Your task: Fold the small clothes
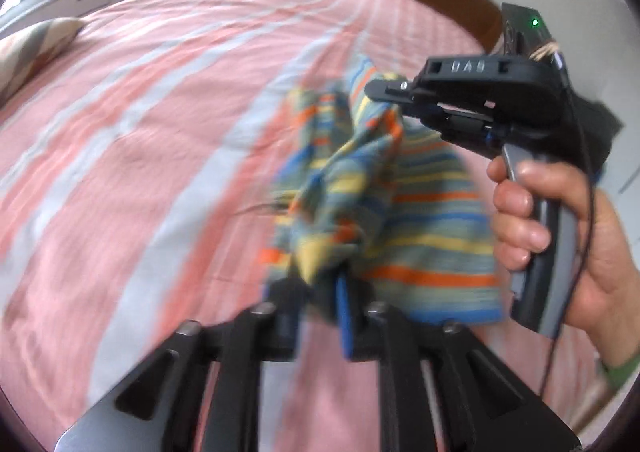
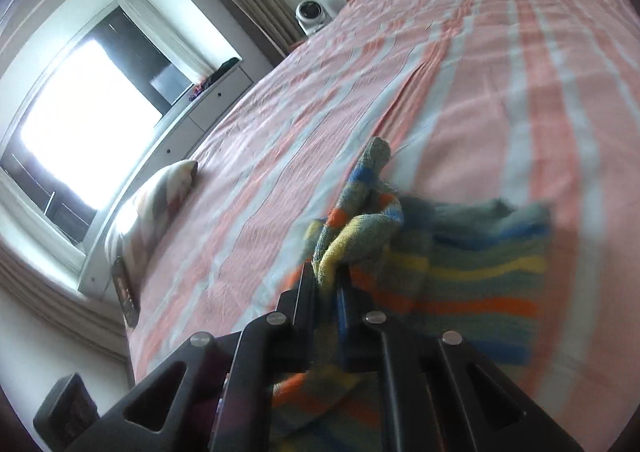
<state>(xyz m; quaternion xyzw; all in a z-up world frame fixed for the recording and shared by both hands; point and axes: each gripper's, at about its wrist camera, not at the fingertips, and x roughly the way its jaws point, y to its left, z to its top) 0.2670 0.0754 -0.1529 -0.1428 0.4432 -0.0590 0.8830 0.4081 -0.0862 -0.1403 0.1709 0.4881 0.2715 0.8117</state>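
— Tongs first: what have they got?
— Left tongs (image 1: 320, 292) and right tongs (image 2: 326, 280) are each clenched on a bunched edge of the small knitted garment striped in green, blue, yellow and orange (image 1: 420, 228), which hangs just above the pink-and-white striped bed (image 1: 160, 112).
— Which step?
— Likely carrying it to spread out. Next it needs laying flat on the bed before any fold.

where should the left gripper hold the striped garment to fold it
Judging by its bunched, hanging pose, grip a flat outer corner of the striped garment, coming from above at the edge. The left gripper holds a crumpled wad, the right gripper another, so no straight edge shows.
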